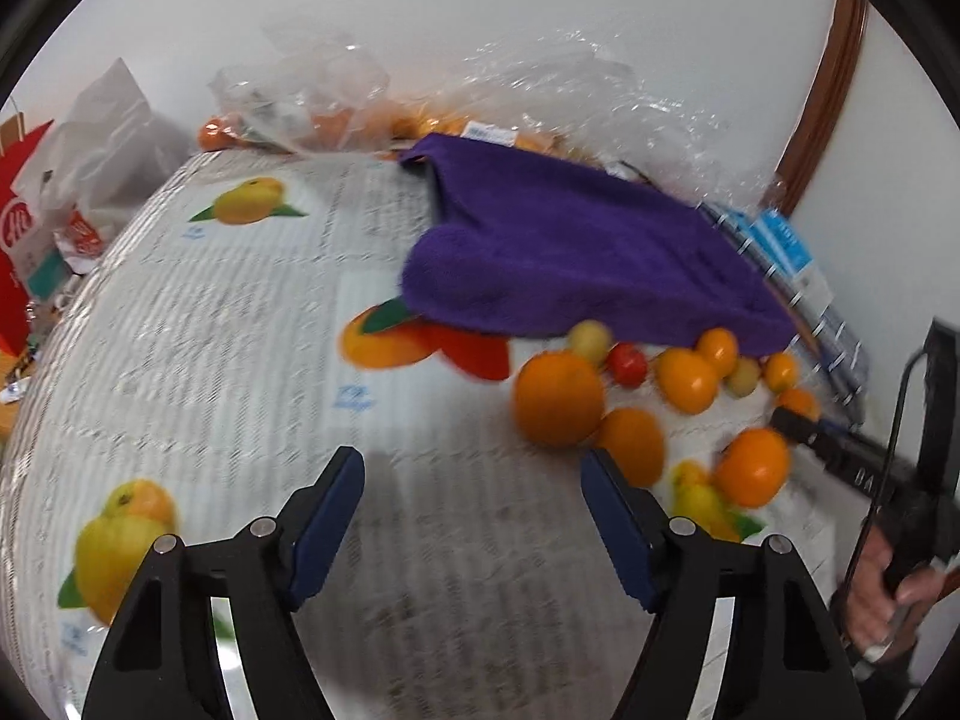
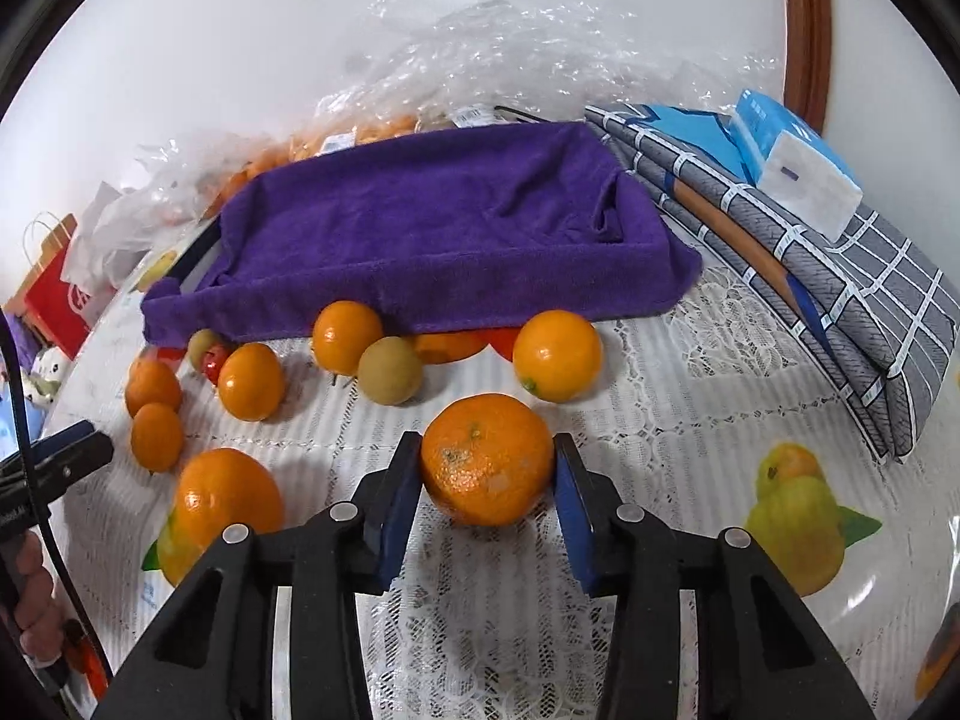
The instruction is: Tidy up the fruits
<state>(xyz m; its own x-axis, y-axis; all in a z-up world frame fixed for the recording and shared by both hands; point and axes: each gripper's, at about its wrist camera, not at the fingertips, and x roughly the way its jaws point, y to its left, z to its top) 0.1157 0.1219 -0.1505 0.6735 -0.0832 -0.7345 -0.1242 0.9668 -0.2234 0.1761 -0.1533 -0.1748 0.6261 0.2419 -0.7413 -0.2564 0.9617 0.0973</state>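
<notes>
A large orange (image 2: 487,468) rests on the tablecloth with my right gripper (image 2: 487,443) shut on it, a blue pad pressed to each side. Several more oranges (image 2: 557,354), a small green-brown fruit (image 2: 390,369) and a red tomato (image 2: 216,363) lie along the near edge of a purple towel (image 2: 420,228) draped over a tray. My left gripper (image 1: 473,462) hangs open over bare tablecloth, nothing between its fingers. To its right lies the fruit cluster, nearest a big orange (image 1: 561,399). The purple towel (image 1: 570,240) lies beyond.
A white lace tablecloth (image 1: 210,330) with printed fruit pictures covers the surface. Crinkled clear plastic bags (image 2: 480,48) with more oranges line the wall behind. Folded grey checked fabric (image 2: 840,276) with a tissue pack (image 2: 792,162) sits at right. A red paper bag (image 1: 18,210) stands far left.
</notes>
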